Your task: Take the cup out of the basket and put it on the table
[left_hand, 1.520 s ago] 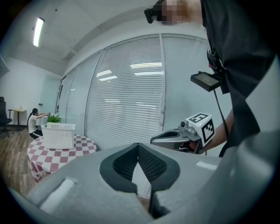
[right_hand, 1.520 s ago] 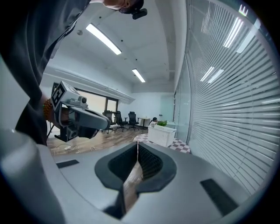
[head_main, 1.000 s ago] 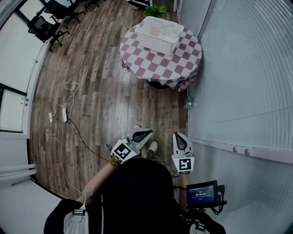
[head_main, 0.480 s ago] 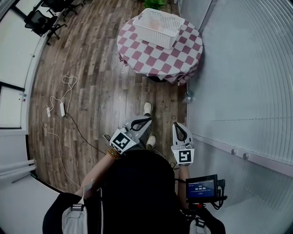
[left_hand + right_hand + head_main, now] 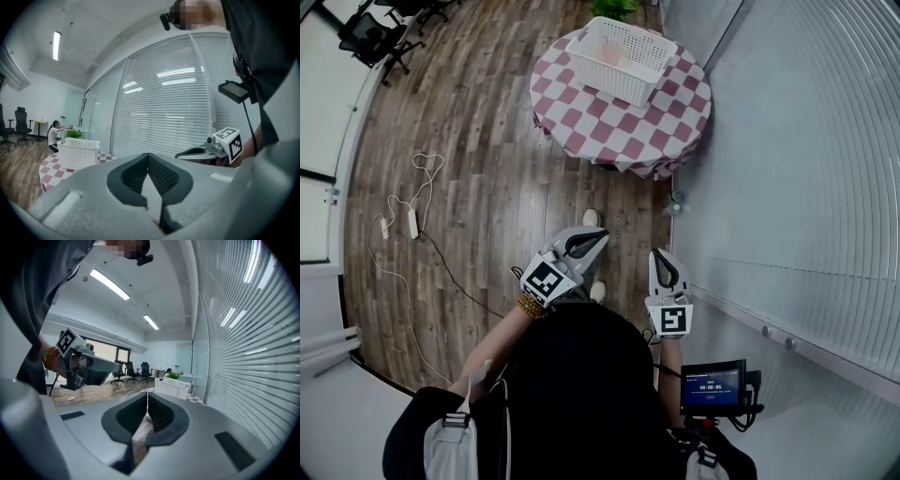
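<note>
While left tool and right tool hang shut, empty, cup, faint pale shape, sits in basket on checked desk, well off at twelve o'clock; left tool seemingly marginally nearer.

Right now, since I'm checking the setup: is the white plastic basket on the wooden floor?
No, the white plastic basket stands on the round red-and-white checked table.
</note>
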`<control>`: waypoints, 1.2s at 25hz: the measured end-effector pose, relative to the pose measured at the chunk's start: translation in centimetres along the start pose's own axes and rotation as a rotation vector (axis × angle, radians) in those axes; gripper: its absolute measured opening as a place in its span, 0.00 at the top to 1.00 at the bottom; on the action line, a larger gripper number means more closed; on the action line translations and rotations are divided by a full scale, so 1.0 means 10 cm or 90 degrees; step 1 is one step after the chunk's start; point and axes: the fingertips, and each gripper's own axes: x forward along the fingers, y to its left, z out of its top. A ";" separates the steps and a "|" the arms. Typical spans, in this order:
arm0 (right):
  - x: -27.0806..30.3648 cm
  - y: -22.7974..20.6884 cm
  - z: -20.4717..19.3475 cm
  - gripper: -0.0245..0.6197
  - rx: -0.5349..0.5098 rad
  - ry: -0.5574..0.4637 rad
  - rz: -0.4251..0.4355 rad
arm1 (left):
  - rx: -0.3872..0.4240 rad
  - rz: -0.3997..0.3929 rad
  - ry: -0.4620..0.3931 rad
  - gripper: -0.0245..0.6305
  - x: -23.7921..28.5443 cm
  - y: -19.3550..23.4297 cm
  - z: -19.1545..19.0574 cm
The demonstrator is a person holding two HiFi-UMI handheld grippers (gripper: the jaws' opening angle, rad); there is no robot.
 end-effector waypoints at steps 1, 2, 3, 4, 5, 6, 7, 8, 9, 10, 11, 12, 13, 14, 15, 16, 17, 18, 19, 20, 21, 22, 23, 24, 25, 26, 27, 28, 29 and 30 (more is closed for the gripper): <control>0.05 -0.02 0.00 0.95 0.001 0.003 0.001 | -0.002 0.002 -0.004 0.96 0.03 0.05 0.01; 0.10 -0.03 0.00 0.95 0.000 0.007 0.005 | -0.002 0.003 -0.006 0.96 0.06 0.10 0.03; 0.15 -0.04 0.01 0.95 -0.006 0.011 0.010 | -0.002 0.003 -0.008 0.96 0.08 0.15 0.04; 0.21 -0.05 0.01 0.95 -0.014 0.017 0.016 | -0.003 0.004 -0.010 0.96 0.10 0.20 0.05; 0.26 -0.07 0.02 0.95 -0.021 0.023 0.020 | -0.004 0.005 -0.011 0.96 0.12 0.25 0.05; 0.31 -0.10 0.03 0.95 -0.025 0.026 0.023 | -0.005 0.006 -0.012 0.96 0.14 0.31 0.05; 0.37 -0.13 0.04 0.95 -0.027 0.028 0.027 | -0.006 0.007 -0.014 0.96 0.17 0.36 0.06; 0.43 -0.15 0.04 0.95 -0.031 0.031 0.033 | -0.006 0.009 -0.015 0.96 0.20 0.42 0.06; 0.48 -0.17 0.03 0.95 -0.036 0.035 0.042 | -0.007 0.011 -0.015 0.96 0.23 0.48 0.05; 0.53 -0.17 0.02 0.95 -0.040 0.040 0.052 | -0.010 0.016 -0.013 0.96 0.26 0.54 0.04; 0.57 -0.18 0.01 0.95 -0.041 0.047 0.061 | -0.016 0.023 -0.007 0.96 0.28 0.59 0.02; 0.60 -0.19 0.01 0.95 -0.039 0.055 0.068 | -0.023 0.030 0.000 0.96 0.30 0.64 0.00; 0.64 -0.20 0.02 0.95 -0.035 0.061 0.071 | -0.030 0.038 0.007 0.96 0.32 0.69 -0.02; 0.69 -0.23 0.04 0.95 -0.031 0.065 0.072 | -0.035 0.043 0.011 0.96 0.35 0.75 -0.03; 0.75 -0.26 0.06 0.95 -0.028 0.068 0.074 | -0.039 0.048 0.013 0.96 0.38 0.81 -0.04; 0.80 -0.29 0.04 0.95 -0.027 0.071 0.077 | -0.042 0.050 0.015 0.96 0.40 0.85 -0.04; 0.86 -0.32 0.02 0.95 -0.025 0.075 0.079 | -0.045 0.051 0.018 0.96 0.43 0.90 -0.04; 0.92 -0.36 0.02 0.95 -0.020 0.079 0.079 | -0.046 0.051 0.022 0.96 0.45 0.94 -0.05; 1.00 -0.39 0.05 0.95 -0.015 0.080 0.079 | -0.046 0.051 0.027 0.96 0.48 0.99 -0.05; 1.07 -0.41 0.08 0.95 -0.011 0.079 0.083 | -0.044 0.050 0.033 0.96 0.50 1.04 -0.05; 1.15 -0.43 0.10 0.95 -0.011 0.077 0.089 | -0.041 0.050 0.039 0.96 0.53 1.10 -0.04; 1.21 -0.44 0.10 0.95 -0.015 0.078 0.099 | -0.037 0.050 0.043 0.96 0.56 1.15 -0.02; 1.27 -0.46 0.09 0.95 -0.023 0.080 0.110 | -0.032 0.050 0.047 0.96 0.59 1.20 0.00; 1.34 -0.48 0.06 0.95 -0.030 0.084 0.120 | -0.026 0.051 0.049 0.96 0.62 1.27 0.02; 1.41 -0.51 0.03 0.95 -0.035 0.088 0.127 | -0.020 0.053 0.049 0.96 0.65 1.34 0.03; 1.50 -0.56 0.01 0.94 -0.038 0.091 0.130 | -0.016 0.057 0.049 0.96 0.69 1.43 0.04; 1.59 -0.60 -0.01 0.95 -0.040 0.093 0.133 | -0.015 0.061 0.048 0.96 0.72 1.53 0.05; 1.69 -0.63 0.00 0.95 -0.038 0.092 0.134 | -0.016 0.066 0.048 0.96 0.74 1.62 0.05; 1.78 -0.66 0.02 0.94 -0.035 0.090 0.134 | -0.019 0.071 0.049 0.96 0.76 1.71 0.05; 1.87 -0.69 0.04 0.95 -0.036 0.089 0.137 | -0.024 0.074 0.050 0.96 0.77 1.79 0.04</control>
